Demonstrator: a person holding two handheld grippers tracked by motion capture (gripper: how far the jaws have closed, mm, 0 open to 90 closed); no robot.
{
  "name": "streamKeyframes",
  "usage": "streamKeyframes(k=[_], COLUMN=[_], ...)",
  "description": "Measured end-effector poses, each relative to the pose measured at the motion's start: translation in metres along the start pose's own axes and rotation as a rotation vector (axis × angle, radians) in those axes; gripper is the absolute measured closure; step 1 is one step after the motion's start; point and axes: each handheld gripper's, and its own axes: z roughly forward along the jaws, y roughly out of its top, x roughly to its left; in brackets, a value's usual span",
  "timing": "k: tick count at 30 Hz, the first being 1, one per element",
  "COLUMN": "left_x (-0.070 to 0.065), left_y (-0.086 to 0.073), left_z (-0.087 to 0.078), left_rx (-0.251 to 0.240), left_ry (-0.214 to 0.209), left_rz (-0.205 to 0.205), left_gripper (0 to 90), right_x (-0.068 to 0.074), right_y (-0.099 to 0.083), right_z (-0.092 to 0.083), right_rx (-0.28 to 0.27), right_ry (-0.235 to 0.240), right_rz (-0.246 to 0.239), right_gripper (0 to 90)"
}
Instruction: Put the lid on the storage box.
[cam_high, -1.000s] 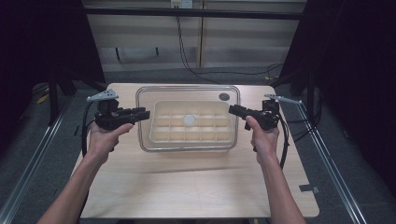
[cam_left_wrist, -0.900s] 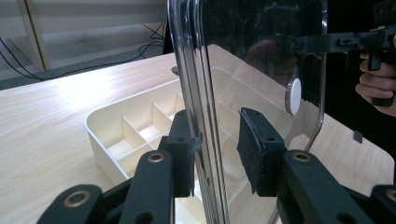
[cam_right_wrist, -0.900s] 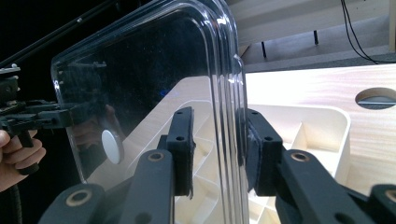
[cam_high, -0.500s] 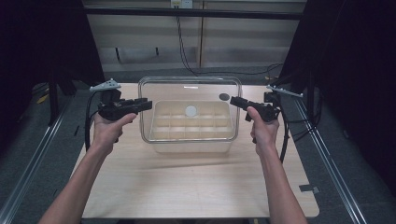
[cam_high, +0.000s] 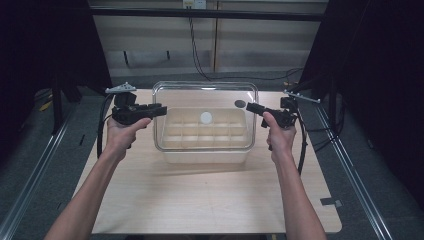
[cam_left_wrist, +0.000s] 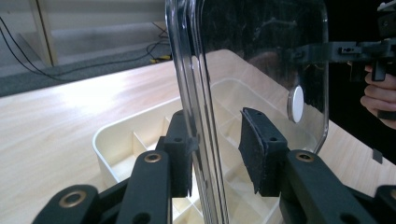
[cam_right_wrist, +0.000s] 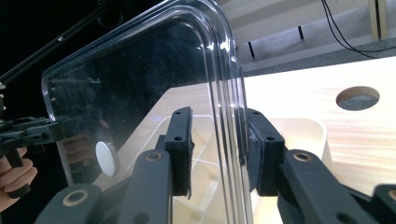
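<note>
So there's a clear plastic lid (cam_high: 205, 102) held up in the air over a cream divided box (cam_high: 205, 142), which sits on the wooden bench (cam_high: 210, 200) toward its far edge, about midway between the left and right edges. The lid is tilted, far edge higher, and a small white round disc (cam_high: 206, 117) is stuck near its middle. No brand, label or writing I can read anywhere on the lid, the box or the grippers. The left gripper (cam_high: 159, 110) is at the lid's left edge: in the left gripper view (cam_left_wrist: 215, 154) one pad touches the rim, but the other pad (cam_left_wrist: 254, 149) stands off from it with a visible gap, so the jaws are partly open around the edge, not pinching it. The right gripper (cam_high: 251, 107) is at the right edge, and in the right gripper view (cam_right_wrist: 215, 149) the jaws sit on both sides of the lid's rim and look closed onto it. Each gripper view also catches the other hand through the clear plastic. Other stuff: a dark round hole (cam_high: 240, 104) in the bench near its far right corner, just beside the right gripper, black cables (cam_high: 197, 55) hanging down the back wall, and metal rails (cam_high: 362, 190) on the floor along both sides of the bench.
</note>
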Motion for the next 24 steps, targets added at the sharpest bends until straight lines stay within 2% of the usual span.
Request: streamKeyframes(k=[4, 6, 7, 12, 17, 19, 24], left_x=[0.005, 0.006, 0.007, 0.015, 0.017, 0.018, 0.024], left_y=[-0.004, -0.005, -0.006, -0.011, -0.012, -0.014, -0.017], left_z=[0.007, 0.011, 0.013, 0.017, 0.018, 0.021, 0.027], left_rx=[0.022, 0.043, 0.050, 0.045, 0.049, 0.059, 0.060], left_ry=[0.011, 0.045, 0.049, 0.034, 0.028, 0.038, 0.034], left_rz=[-0.011, 0.003, 0.005, -0.031, -0.042, -0.047, -0.063], left_gripper=[64.5, 62.6, 62.0, 61.4, 61.0, 60.3, 59.0], right_x=[-0.003, -0.005, -0.004, -0.006, -0.008, -0.008, -0.012], right_y=[-0.001, -0.002, -0.003, -0.002, -0.001, -0.002, -0.004], right_z=[0.004, 0.006, 0.008, 0.013, 0.015, 0.015, 0.018], right_rx=[0.012, 0.029, 0.040, 0.044, 0.055, 0.059, 0.062], right_ry=[-0.017, -0.025, -0.035, -0.040, -0.042, -0.044, -0.050], right_rz=[0.004, 0.010, 0.005, 0.006, 0.015, 0.023, 0.015], right_gripper=[66.2, 66.3, 66.1, 66.8, 67.0, 67.1, 67.5])
